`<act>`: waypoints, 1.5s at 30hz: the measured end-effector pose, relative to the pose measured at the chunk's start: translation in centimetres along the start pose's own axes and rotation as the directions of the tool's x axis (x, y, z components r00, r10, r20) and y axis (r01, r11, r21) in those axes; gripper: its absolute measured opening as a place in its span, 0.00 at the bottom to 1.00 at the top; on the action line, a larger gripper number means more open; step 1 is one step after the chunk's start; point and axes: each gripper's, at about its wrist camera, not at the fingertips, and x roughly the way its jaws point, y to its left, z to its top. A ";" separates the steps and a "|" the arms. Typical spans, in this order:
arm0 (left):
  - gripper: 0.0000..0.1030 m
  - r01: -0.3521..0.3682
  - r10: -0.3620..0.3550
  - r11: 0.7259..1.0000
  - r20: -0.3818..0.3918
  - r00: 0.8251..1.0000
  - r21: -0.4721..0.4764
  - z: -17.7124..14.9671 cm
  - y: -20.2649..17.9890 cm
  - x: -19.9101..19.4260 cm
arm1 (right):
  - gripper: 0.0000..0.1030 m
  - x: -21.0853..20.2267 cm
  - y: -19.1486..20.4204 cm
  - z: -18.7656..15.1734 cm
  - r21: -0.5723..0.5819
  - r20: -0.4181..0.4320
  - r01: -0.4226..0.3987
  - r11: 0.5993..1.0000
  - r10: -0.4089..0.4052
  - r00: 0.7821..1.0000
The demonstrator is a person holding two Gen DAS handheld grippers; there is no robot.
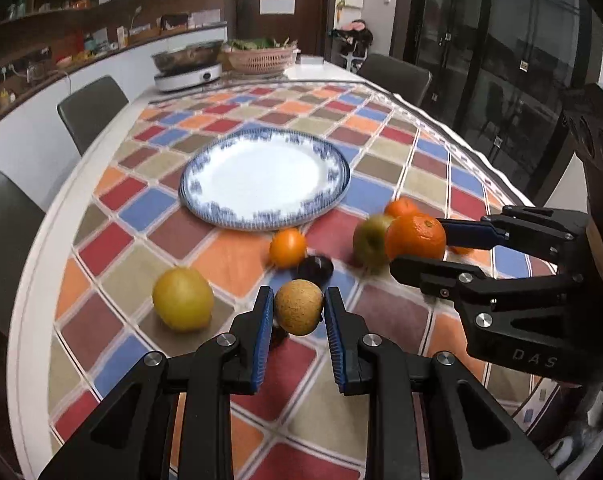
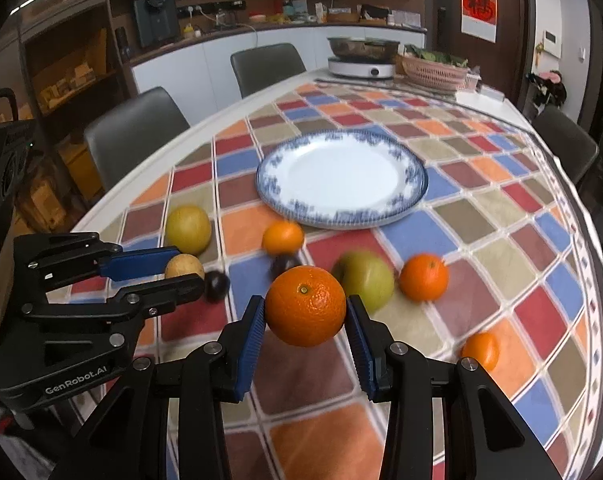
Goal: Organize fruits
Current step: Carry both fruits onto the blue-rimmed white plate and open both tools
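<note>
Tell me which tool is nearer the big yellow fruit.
Left. The left tool is right beside the yellow fruit; the right tool is farther off, across the table.

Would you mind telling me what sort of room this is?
Most likely a home kitchen-dining room: a long dining table with chairs, an induction cooker holding a pan, and cluttered counter shelving.

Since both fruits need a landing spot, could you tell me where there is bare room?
The plate is bare. Cloth right of and behind it is free too. It is crowded in front of the plate: oranges, apple, plums, yellow fruit.
</note>
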 end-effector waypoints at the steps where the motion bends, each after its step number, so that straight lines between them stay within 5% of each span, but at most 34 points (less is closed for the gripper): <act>1: 0.25 -0.003 0.003 1.000 0.008 1.000 0.006 0.6 0.1 -0.1 | 0.40 -0.2 -0.1 0.6 -0.004 0.009 0.000 1.000 0.000 1.000; 9: 0.25 -0.007 0.006 1.000 0.044 0.999 0.028 5.3 1.3 0.5 | 0.40 0.0 -1.8 5.4 -0.033 0.058 0.027 0.999 -0.025 0.998; 25: 0.25 0.000 0.001 0.999 -0.013 1.000 0.044 13.7 5.5 8.1 | 0.40 7.7 -6.0 14.2 -0.033 -0.045 0.047 0.998 -0.049 0.998; 45: 0.26 -0.011 0.014 1.000 -0.201 0.979 0.019 16.2 8.8 19.3 | 0.40 17.9 -9.3 17.4 -0.002 -0.223 0.030 1.000 -0.030 0.974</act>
